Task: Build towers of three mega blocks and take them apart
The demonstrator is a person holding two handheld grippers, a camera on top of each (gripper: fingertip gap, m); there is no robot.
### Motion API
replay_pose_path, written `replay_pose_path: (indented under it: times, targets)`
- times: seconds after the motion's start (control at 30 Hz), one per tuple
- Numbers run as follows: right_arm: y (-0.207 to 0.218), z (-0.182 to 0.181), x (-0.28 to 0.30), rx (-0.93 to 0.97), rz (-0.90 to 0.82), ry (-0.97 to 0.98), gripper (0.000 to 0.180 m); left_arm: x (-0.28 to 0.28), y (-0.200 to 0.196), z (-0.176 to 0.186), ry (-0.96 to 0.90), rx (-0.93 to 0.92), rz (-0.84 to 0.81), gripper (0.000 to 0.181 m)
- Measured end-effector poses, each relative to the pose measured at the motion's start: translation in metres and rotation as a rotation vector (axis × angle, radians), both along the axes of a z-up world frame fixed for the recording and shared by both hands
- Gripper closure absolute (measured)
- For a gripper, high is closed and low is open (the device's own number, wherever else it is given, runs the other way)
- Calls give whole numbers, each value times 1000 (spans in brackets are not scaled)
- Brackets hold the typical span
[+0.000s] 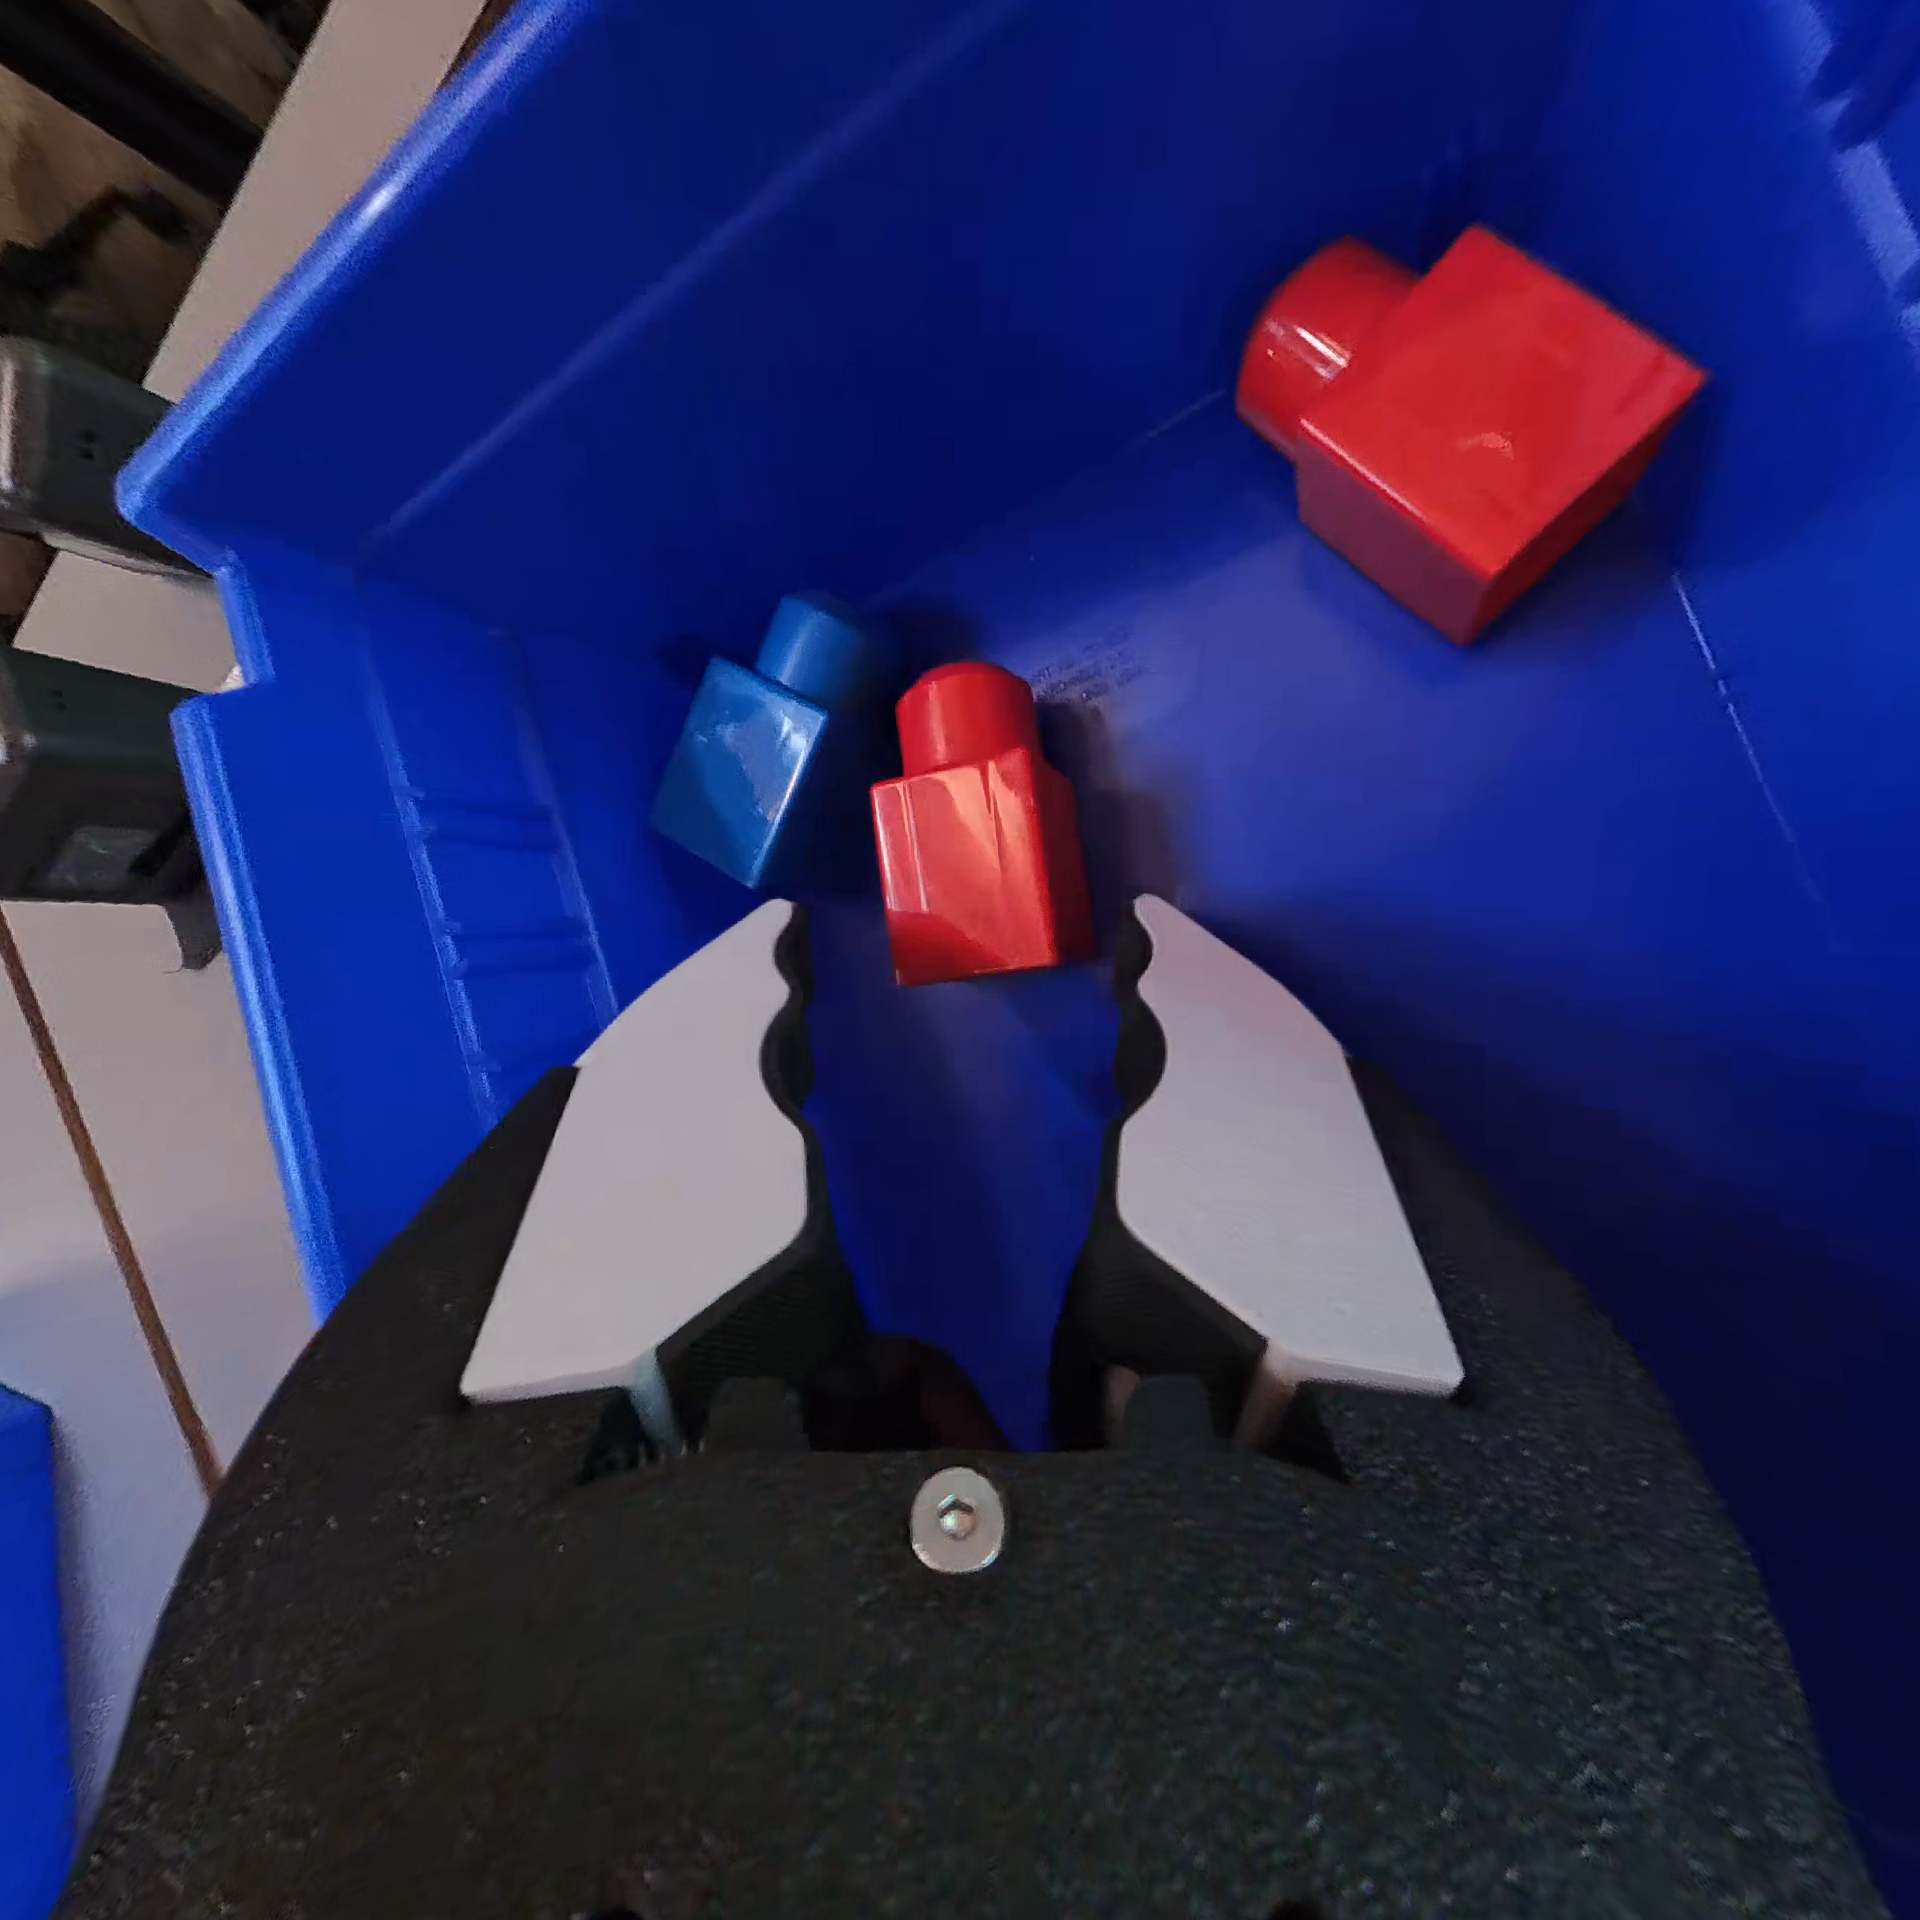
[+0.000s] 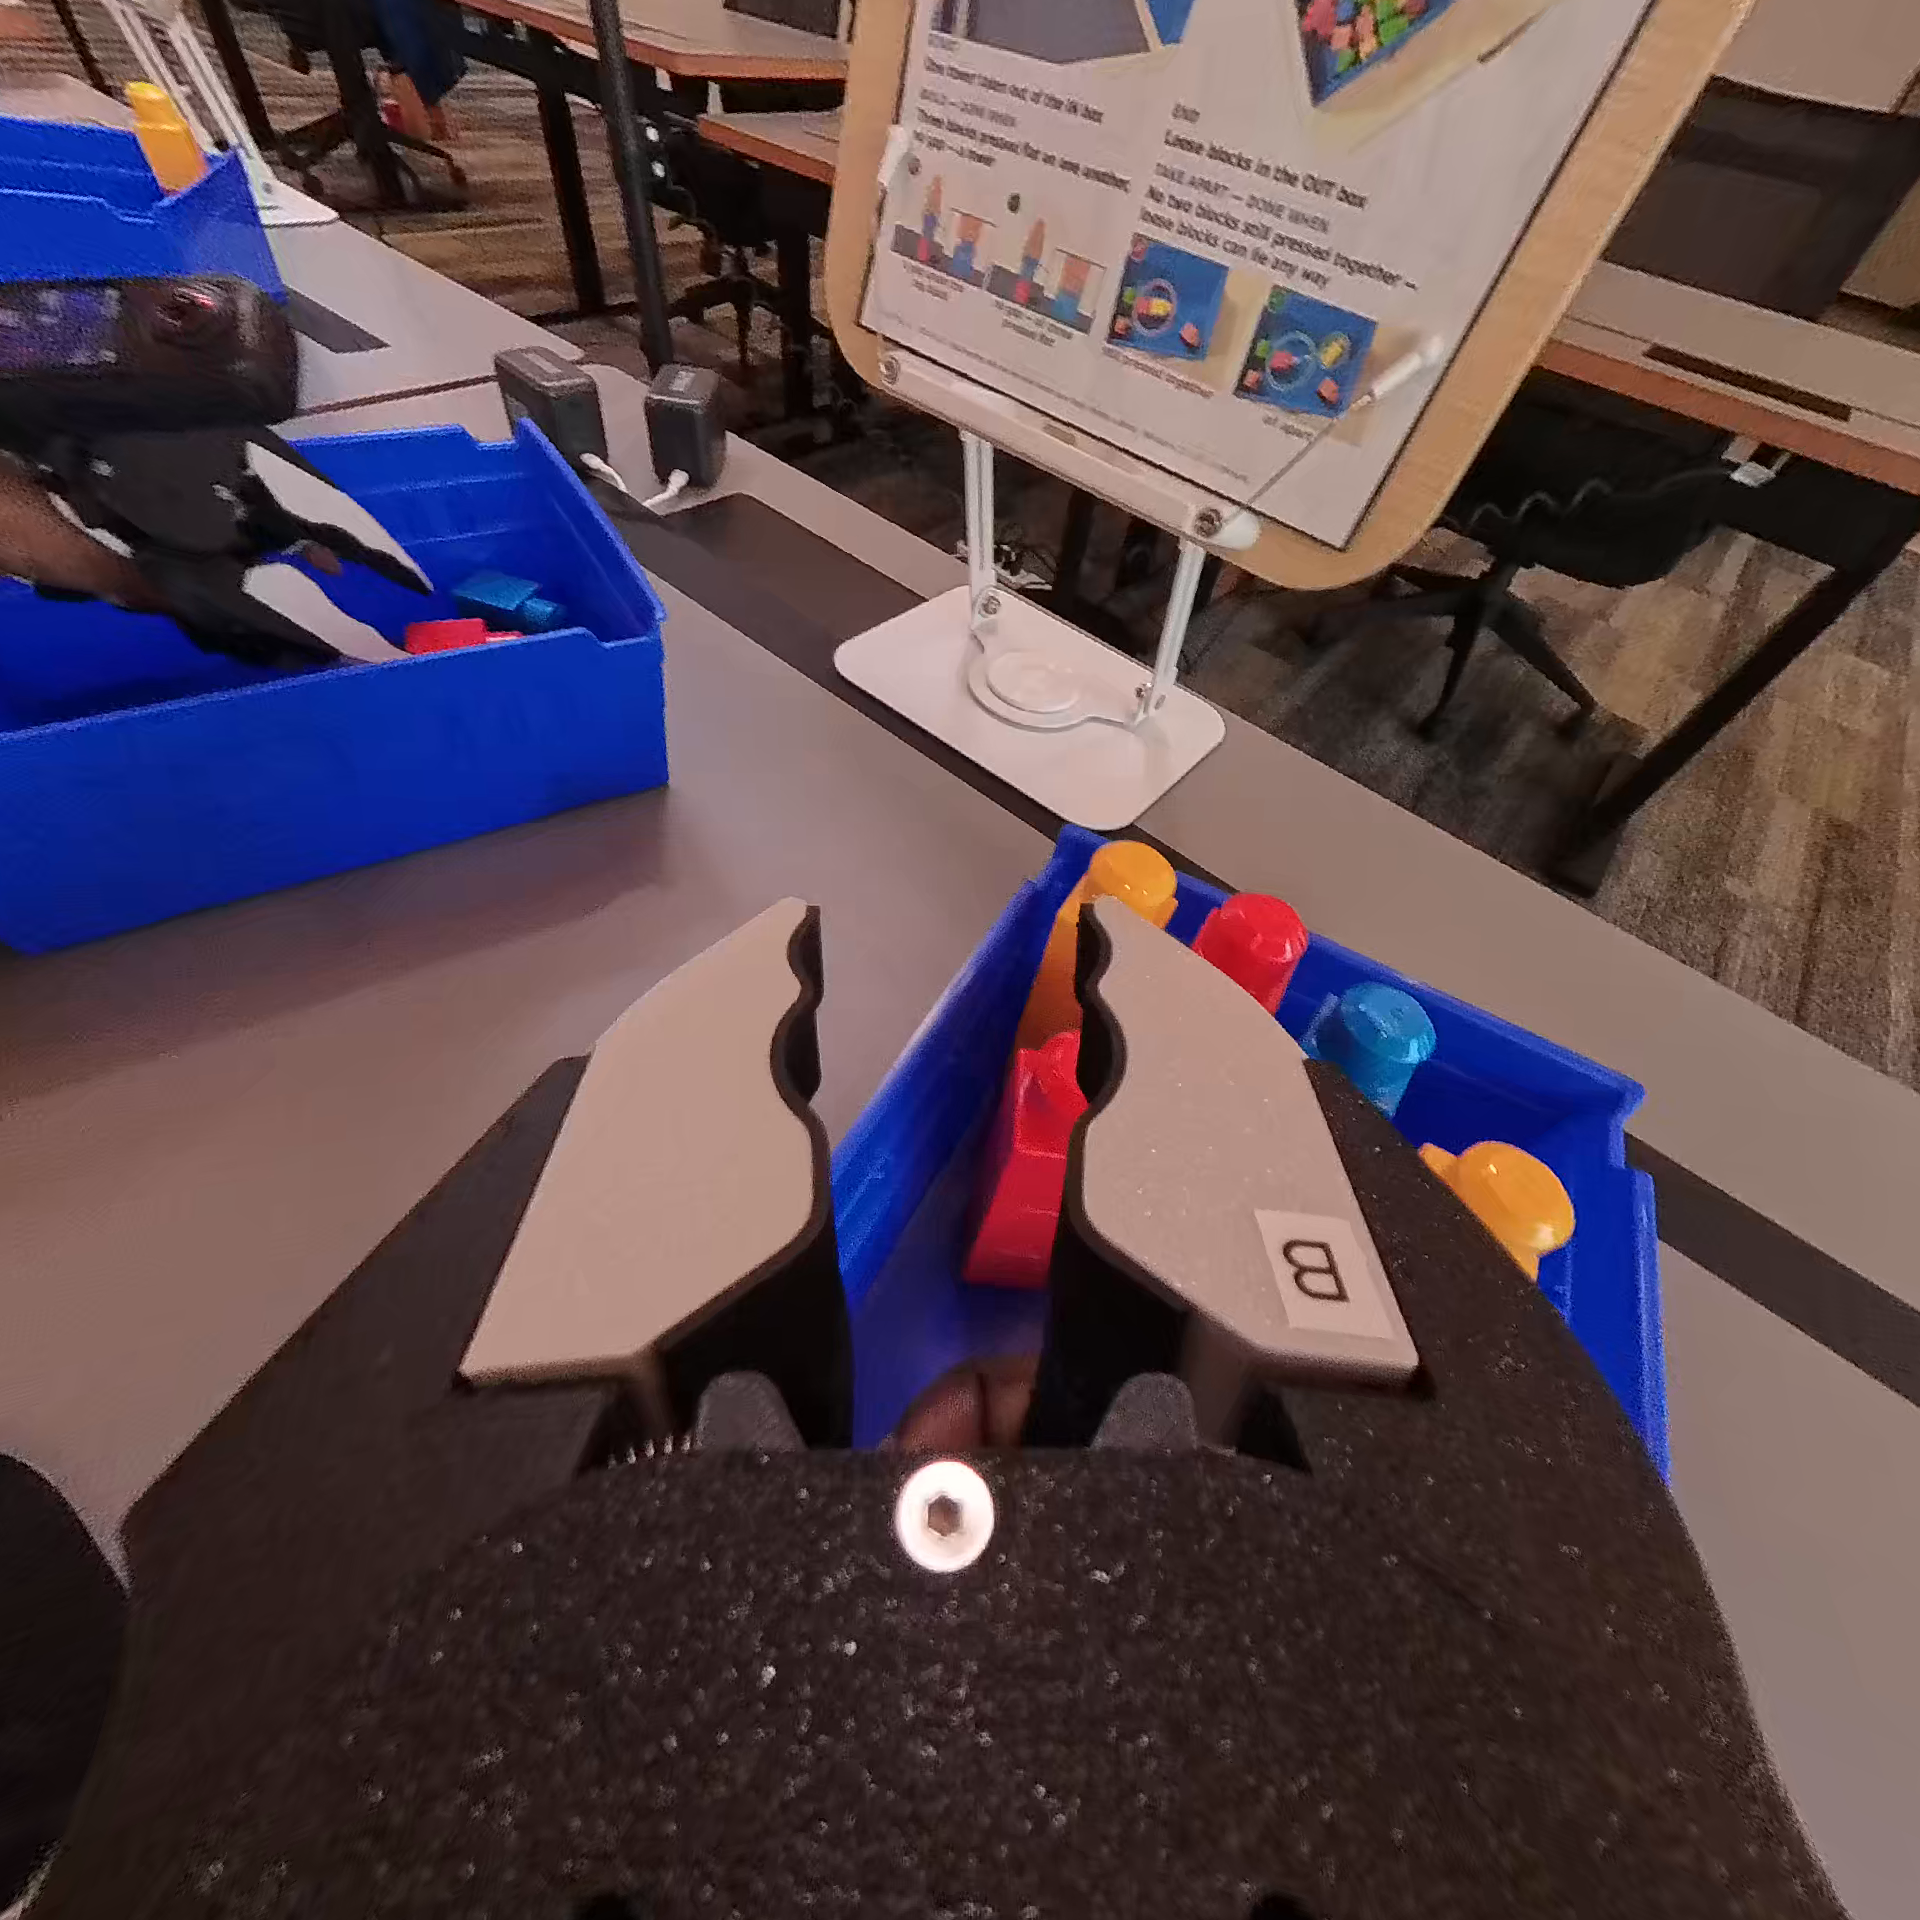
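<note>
My left gripper (image 1: pixel 961 914) is open and empty inside a blue bin (image 1: pixel 623 343). A small red block (image 1: pixel 977 862) lies just past its fingertips, with a blue block (image 1: pixel 748 769) to its left and a larger red block (image 1: pixel 1455 426) at the far right. In the right wrist view the left gripper (image 2: pixel 405 613) shows in that bin (image 2: pixel 332 769) by the red block (image 2: pixel 447 634) and the blue block (image 2: pixel 504 601). My right gripper (image 2: pixel 945 914) is open and empty above the near-left rim of a second blue bin (image 2: pixel 1600 1143) that holds towers of orange (image 2: pixel 1127 883), red (image 2: pixel 1252 940) and blue (image 2: pixel 1371 1039) blocks.
An instruction board on a white stand (image 2: pixel 1039 707) is at the table's far edge. Two black power adapters (image 2: pixel 623 416) sit behind the left bin. A third blue bin (image 2: pixel 94 197) with an orange block (image 2: pixel 164 135) is at the far left. Grey table (image 2: pixel 748 852) lies between the bins. There is about 45 cm between the tips of the two grippers.
</note>
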State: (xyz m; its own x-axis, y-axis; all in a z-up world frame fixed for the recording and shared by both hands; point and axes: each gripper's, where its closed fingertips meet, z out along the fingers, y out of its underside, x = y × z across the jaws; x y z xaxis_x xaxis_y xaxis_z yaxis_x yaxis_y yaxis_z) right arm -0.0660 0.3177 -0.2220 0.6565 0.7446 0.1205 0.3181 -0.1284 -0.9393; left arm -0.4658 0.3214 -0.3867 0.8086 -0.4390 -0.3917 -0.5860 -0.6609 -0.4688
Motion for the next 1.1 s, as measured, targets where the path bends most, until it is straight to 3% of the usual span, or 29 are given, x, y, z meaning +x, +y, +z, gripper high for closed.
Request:
replay_pose_path:
  times: [0.03,0.1,0.2,0.3,0.4,0.5,0.57,0.77,0.83,0.87,1.0,1.1]
  targets:
    - [-1,2,-4,7,14,1,134,1,2,-5,-23,-8,20,122]
    - [-5,7,-14,25,42,2,134,0,3,-21,-74,-55,77,138]
    - [-13,22,-33,68,109,36,135,2,7,-4,-149,14,80,141]
    - [-29,55,-63,131,223,184,136,36,18,68,-442,322,-80,143]
    - [-58,92,-100,175,411,398,138,93,-16,174,-916,625,-431,143]
    - [-88,112,-140,161,612,553,134,131,-76,252,-1353,707,-780,143]
    - [-99,117,-165,142,683,616,131,147,-106,277,-1515,705,-956,143]
    - [-120,117,-209,99,774,692,122,198,-125,276,-1479,595,-1092,143]
    - [-120,117,-213,111,766,700,144,208,-122,271,-1446,575,-1083,143]
    - [-121,118,-212,125,765,702,145,212,-121,268,-1426,567,-1076,143]
    - [-112,111,-204,243,692,548,145,205,-107,258,-1291,584,-991,134]
    - [-101,105,-196,463,548,329,145,189,-96,254,-1166,597,-876,122]
